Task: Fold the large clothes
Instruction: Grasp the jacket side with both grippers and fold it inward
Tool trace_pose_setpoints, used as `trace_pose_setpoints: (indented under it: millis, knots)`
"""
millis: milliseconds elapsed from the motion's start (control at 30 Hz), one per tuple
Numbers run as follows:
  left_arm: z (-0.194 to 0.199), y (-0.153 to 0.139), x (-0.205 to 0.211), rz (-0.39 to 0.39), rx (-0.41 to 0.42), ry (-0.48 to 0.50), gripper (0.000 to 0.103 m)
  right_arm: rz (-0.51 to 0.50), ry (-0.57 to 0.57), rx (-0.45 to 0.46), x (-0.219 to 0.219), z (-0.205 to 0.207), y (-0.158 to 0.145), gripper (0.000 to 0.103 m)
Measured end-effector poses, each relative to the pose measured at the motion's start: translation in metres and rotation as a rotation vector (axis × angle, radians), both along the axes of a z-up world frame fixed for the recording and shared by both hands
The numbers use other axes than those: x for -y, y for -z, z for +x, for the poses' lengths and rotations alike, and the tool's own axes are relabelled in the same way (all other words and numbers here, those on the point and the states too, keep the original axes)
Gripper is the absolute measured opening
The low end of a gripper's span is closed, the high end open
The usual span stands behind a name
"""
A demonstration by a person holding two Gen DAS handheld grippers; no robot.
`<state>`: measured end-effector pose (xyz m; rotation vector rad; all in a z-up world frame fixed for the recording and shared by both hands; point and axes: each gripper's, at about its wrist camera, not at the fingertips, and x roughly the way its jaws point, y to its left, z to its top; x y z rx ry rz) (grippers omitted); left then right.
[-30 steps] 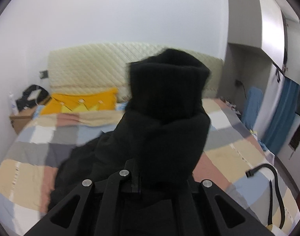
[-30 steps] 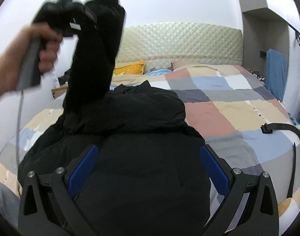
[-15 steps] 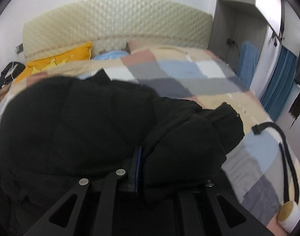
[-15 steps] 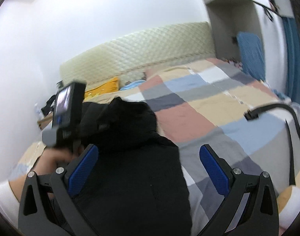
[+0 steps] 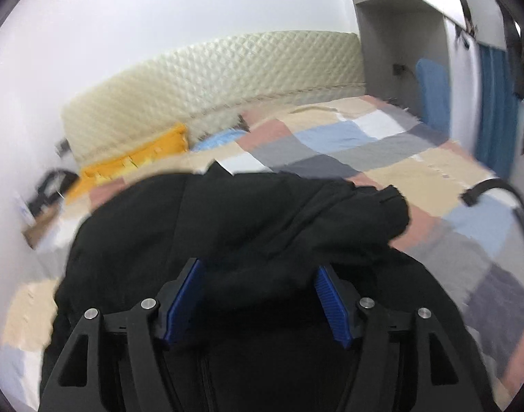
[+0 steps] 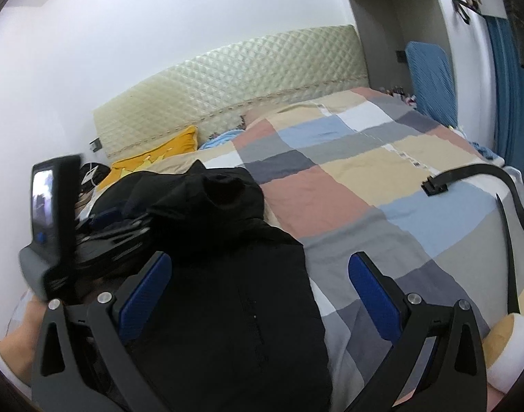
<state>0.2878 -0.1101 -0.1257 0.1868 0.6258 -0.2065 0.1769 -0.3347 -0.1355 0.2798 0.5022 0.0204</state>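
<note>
A large black padded jacket (image 5: pixel 227 226) lies on the checked bedspread (image 5: pixel 382 158). Its sleeve is folded across the body, with the cuff (image 5: pixel 388 213) at the right. My left gripper (image 5: pixel 258 295) is open just above the jacket, blue pads apart, with black cloth bulging between them. My right gripper (image 6: pixel 262 295) is open and empty over the jacket's (image 6: pixel 227 309) lower right part. The left gripper's body (image 6: pixel 56 213) shows at the left in the right wrist view, held by a hand.
A black strap with a buckle (image 6: pixel 467 178) lies on the bed at the right. A yellow pillow (image 5: pixel 135 161) and a quilted cream headboard (image 5: pixel 227 79) stand at the far end. Blue fabric (image 6: pixel 430 82) and curtains hang by the right wall.
My left gripper carried the sleeve down from high in the air, laid it across the jacket body and opened. My right gripper stayed open and shifted right.
</note>
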Motion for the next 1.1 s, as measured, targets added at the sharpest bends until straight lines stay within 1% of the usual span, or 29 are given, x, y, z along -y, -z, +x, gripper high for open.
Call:
trace_pose_setpoints:
  millis: [33, 100, 133, 167, 200, 267, 300, 367, 400, 433, 467, 533, 633, 700, 767, 800, 833, 900, 967, 1033, 1067, 1100]
  knots:
    - [-0.004, -0.002, -0.010, -0.040, -0.019, 0.018, 0.066, 0.001, -0.010, 0.005, -0.001, -0.001, -0.001, 0.103]
    - [-0.020, -0.007, -0.050, -0.183, -0.048, 0.037, 0.067, 0.006, -0.027, 0.013, -0.003, 0.000, -0.001, 0.103]
    - [-0.022, -0.008, -0.062, -0.227, -0.060, 0.039, 0.067, 0.006, -0.036, 0.017, -0.004, 0.002, -0.002, 0.103]
    - [-0.024, -0.008, -0.085, -0.305, -0.082, 0.036, 0.068, 0.008, -0.047, 0.019, -0.006, 0.004, -0.003, 0.103]
    - [-0.025, -0.007, -0.103, -0.365, -0.098, 0.028, 0.068, 0.010, -0.058, 0.018, -0.009, 0.007, -0.002, 0.103]
    - [-0.023, -0.003, -0.144, -0.475, -0.124, -0.020, 0.068, 0.028, -0.084, 0.007, -0.014, 0.016, -0.002, 0.103]
    - [-0.022, 0.000, -0.156, -0.501, -0.129, -0.038, 0.068, 0.039, -0.097, 0.000, -0.017, 0.022, -0.001, 0.103]
    - [-0.014, 0.006, -0.193, -0.594, -0.150, -0.100, 0.068, 0.059, -0.123, -0.010, -0.022, 0.032, 0.000, 0.103]
    - [-0.007, 0.011, -0.210, -0.656, -0.167, -0.124, 0.068, 0.071, -0.136, -0.017, -0.025, 0.039, 0.001, 0.102]
    - [-0.001, 0.013, -0.220, -0.692, -0.177, -0.139, 0.068, 0.086, -0.147, -0.028, -0.027, 0.047, 0.002, 0.102]
    - [0.006, 0.018, -0.236, -0.752, -0.189, -0.164, 0.068, 0.099, -0.153, -0.039, -0.028, 0.053, 0.004, 0.102]
    - [0.019, 0.025, -0.261, -0.837, -0.210, -0.208, 0.068, 0.123, -0.151, -0.056, -0.031, 0.070, 0.007, 0.102]
    - [0.035, 0.031, -0.281, -0.883, -0.208, -0.231, 0.068, 0.174, -0.130, -0.094, -0.030, 0.096, 0.018, 0.102]
    - [0.045, 0.040, -0.292, -0.922, -0.229, -0.250, 0.068, 0.211, -0.123, -0.117, -0.028, 0.109, 0.026, 0.102]
    - [0.055, 0.055, -0.303, -0.984, -0.263, -0.261, 0.068, 0.259, -0.112, -0.152, -0.025, 0.125, 0.039, 0.100]
    - [0.059, 0.064, -0.311, -1.027, -0.276, -0.269, 0.068, 0.272, -0.111, -0.162, -0.024, 0.130, 0.043, 0.099]
    - [0.060, 0.070, -0.315, -1.050, -0.283, -0.275, 0.068, 0.296, -0.114, -0.178, -0.022, 0.137, 0.049, 0.096]
    - [0.066, 0.086, -0.327, -1.135, -0.296, -0.282, 0.068, 0.339, -0.127, -0.197, -0.019, 0.143, 0.059, 0.096]
    - [0.073, 0.097, -0.333, -1.186, -0.308, -0.284, 0.068, 0.381, -0.136, -0.215, -0.015, 0.149, 0.071, 0.096]
    - [0.082, 0.101, -0.338, -1.208, -0.300, -0.273, 0.068, 0.392, -0.138, -0.245, -0.016, 0.158, 0.082, 0.094]
    - [0.089, 0.101, -0.338, -1.205, -0.287, -0.259, 0.068, 0.390, -0.141, -0.256, -0.018, 0.161, 0.086, 0.092]
    - [0.092, 0.099, -0.337, -1.196, -0.276, -0.246, 0.068, 0.385, -0.146, -0.270, -0.020, 0.165, 0.090, 0.089]
